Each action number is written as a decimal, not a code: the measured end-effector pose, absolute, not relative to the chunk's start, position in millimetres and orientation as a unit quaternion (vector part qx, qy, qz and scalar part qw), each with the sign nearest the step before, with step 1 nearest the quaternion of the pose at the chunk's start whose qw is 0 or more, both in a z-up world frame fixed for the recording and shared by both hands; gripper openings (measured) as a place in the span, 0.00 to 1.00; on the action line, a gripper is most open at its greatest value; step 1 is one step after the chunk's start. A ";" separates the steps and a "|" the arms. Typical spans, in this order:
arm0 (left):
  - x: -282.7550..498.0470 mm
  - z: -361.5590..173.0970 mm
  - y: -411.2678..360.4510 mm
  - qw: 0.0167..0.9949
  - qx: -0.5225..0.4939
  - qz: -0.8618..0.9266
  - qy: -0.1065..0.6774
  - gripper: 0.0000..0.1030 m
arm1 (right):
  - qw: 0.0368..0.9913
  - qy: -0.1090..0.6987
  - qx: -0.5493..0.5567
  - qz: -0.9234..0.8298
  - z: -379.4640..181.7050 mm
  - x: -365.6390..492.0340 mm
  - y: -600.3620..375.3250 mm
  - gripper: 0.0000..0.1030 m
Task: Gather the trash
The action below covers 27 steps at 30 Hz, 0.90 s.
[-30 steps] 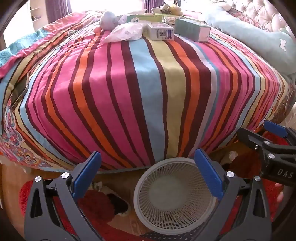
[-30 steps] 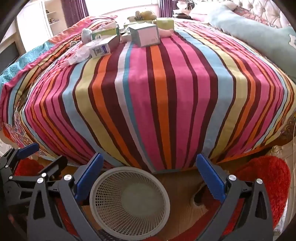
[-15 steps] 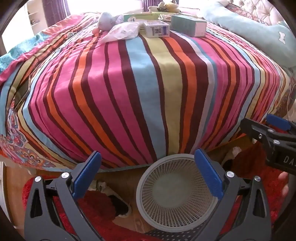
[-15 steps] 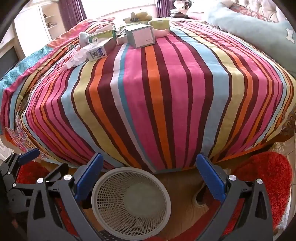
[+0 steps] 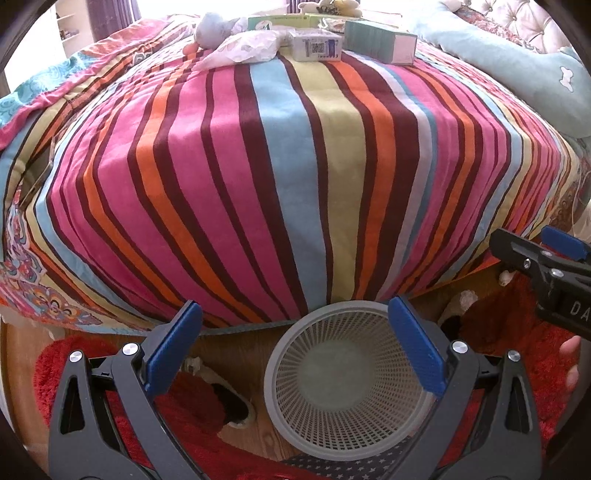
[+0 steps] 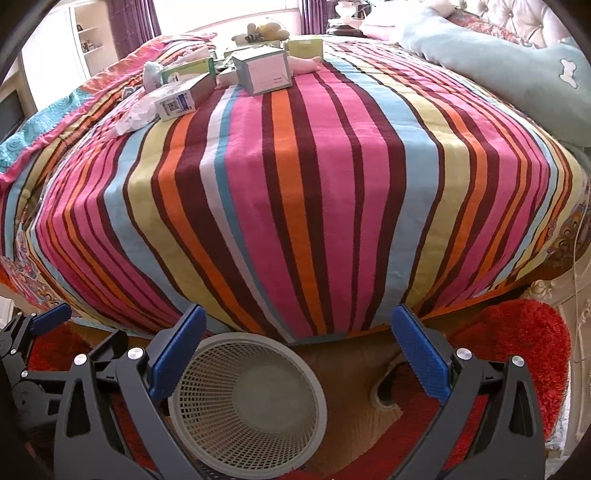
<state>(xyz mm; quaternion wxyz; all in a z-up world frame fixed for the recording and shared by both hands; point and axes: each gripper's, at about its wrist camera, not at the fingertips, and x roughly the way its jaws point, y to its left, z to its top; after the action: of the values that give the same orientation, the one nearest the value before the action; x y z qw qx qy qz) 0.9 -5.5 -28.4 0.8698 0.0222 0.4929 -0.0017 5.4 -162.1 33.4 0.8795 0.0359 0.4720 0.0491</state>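
A grey mesh wastebasket (image 5: 347, 380) (image 6: 247, 406) stands on the floor at the foot of the striped bed, with nothing in it. Far across the bed lie a crumpled white plastic wrapper (image 5: 247, 50) (image 6: 135, 112), a small white box with a QR code (image 5: 317, 44) (image 6: 181, 98), a teal box (image 5: 380, 40) (image 6: 264, 70) and a green box (image 6: 188, 70). My left gripper (image 5: 295, 332) is open above the basket, nothing between its fingers. My right gripper (image 6: 299, 339) is open too, hovering beside the basket.
The striped blanket (image 5: 295, 177) covers the bed between me and the trash. A pale blue pillow (image 5: 517, 81) lies at the right. Soft toys (image 5: 212, 35) sit by the boxes. A red rug (image 6: 517, 332) and slippers (image 5: 229, 402) are on the wooden floor.
Both grippers have risen and edged toward the bed, so the boxes look closer and the basket sits slightly lower. Both stay open.
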 end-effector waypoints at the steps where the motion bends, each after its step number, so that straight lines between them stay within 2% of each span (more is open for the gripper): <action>1: 1.0 -29.2 -5.8 0.869 0.023 0.000 0.494 0.94 | 0.879 0.472 0.036 0.048 33.2 5.5 -162.3 0.94; 27: -2.6 -25.4 7.9 0.873 -0.011 0.018 0.487 0.94 | 0.879 0.476 0.005 0.022 31.1 -2.6 -153.5 0.94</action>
<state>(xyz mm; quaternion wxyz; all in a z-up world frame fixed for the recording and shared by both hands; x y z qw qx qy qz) -2.6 7.9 -25.4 0.8732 -0.0115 0.4869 0.0179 -2.6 -153.5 31.1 0.8792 0.0051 0.4759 0.0219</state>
